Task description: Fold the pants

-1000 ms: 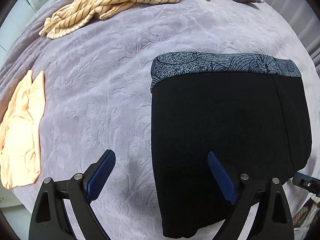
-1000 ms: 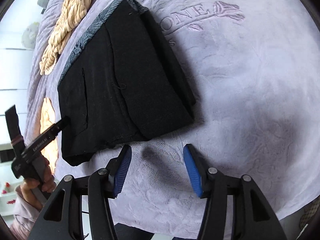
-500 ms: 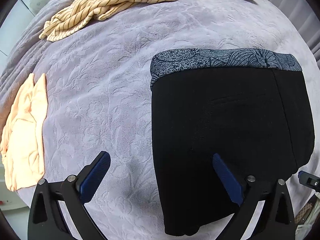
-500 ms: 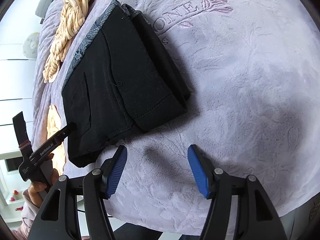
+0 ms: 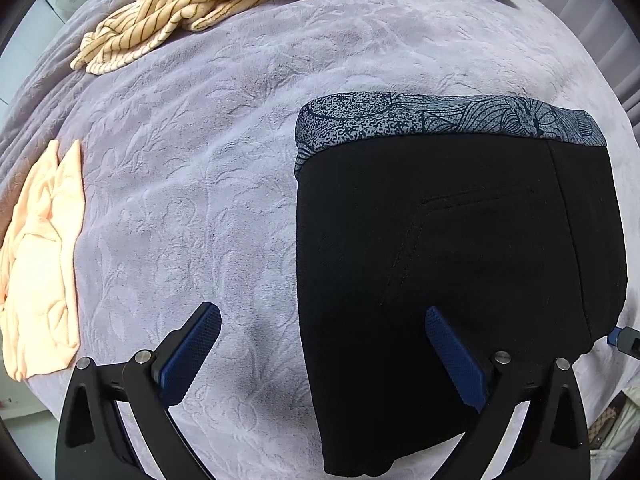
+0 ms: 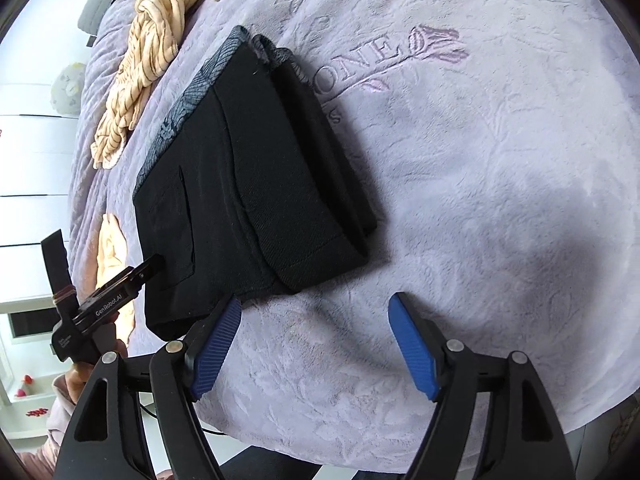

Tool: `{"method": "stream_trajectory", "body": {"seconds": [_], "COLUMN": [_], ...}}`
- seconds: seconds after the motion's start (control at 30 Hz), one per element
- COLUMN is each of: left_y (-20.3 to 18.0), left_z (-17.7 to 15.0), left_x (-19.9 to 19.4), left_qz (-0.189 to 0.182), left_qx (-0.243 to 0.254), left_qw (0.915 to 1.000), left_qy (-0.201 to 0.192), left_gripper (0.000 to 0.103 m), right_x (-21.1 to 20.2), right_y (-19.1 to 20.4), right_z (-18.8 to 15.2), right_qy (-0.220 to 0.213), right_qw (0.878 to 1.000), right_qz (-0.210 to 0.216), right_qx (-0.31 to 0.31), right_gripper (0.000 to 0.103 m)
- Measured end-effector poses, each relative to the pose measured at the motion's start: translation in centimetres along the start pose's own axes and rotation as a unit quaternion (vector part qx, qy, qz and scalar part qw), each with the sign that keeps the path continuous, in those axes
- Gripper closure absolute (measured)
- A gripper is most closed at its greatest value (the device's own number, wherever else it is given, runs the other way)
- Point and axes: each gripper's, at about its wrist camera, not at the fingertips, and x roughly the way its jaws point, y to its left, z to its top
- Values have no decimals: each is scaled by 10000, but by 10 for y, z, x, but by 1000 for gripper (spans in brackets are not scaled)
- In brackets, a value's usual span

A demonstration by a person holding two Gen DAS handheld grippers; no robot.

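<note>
A lavender plush blanket [image 5: 224, 168], embossed with flowers and stitched with lettering and a rose [image 6: 436, 46], is seen covering the bed. The black pants [image 5: 460, 264], folded into a compact block with the patterned grey waistband [image 5: 440, 120] at the far edge, are lying on it. A striped cream garment [image 5: 208, 4] is heaped at the far end, and a peach cloth [image 5: 40, 264] is lying near the blanket's left edge. White panelled walls [image 6: 36, 168] are visible beyond the bed.

The left gripper [image 5: 320, 354] is being held above the pants' near left edge with its jaws fully apart, nothing clamped. The right gripper [image 6: 316, 344] is being opened beside the pants' near corner, only blanket lying between its jaws.
</note>
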Motion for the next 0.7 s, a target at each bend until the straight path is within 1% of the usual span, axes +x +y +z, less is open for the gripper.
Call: {"method": "stream_trajectory", "body": {"seconds": [0.1, 0.23, 0.43, 0.47, 0.53, 0.6, 0.7], "left_y": [6, 19, 26, 26, 29, 31, 29], "left_z": [4, 11, 26, 29, 35, 40, 44], "left_x": [5, 10, 12, 13, 17, 22, 33], "left_qz": [-218, -689, -1164, -1289, -1720, -1965, -2061], "left_qx": [-133, -327, -210, -210, -259, -309, -270], "left_qw": [9996, 9965, 9923, 9907, 9838, 9788, 9766], "left_qy": [134, 350, 376, 371, 423, 486, 559], "left_gripper": [0, 0, 0, 0, 0, 0, 0], "right_x": [-1, -4, -6, -5, -1, 4, 15], "right_y": [0, 2, -1, -1, -1, -1, 2], "right_z": [5, 16, 43, 49, 58, 70, 84], "right_qy": [22, 23, 33, 69, 133, 247, 450], "right_qw": [10000, 9999, 9995, 9993, 9987, 9977, 9962], "right_qz": [-17, -25, 156, 214, 300, 418, 478], "right_qx": [-36, -150, -266, -310, -392, -463, -565], "right_gripper": [24, 24, 24, 24, 24, 24, 24]}}
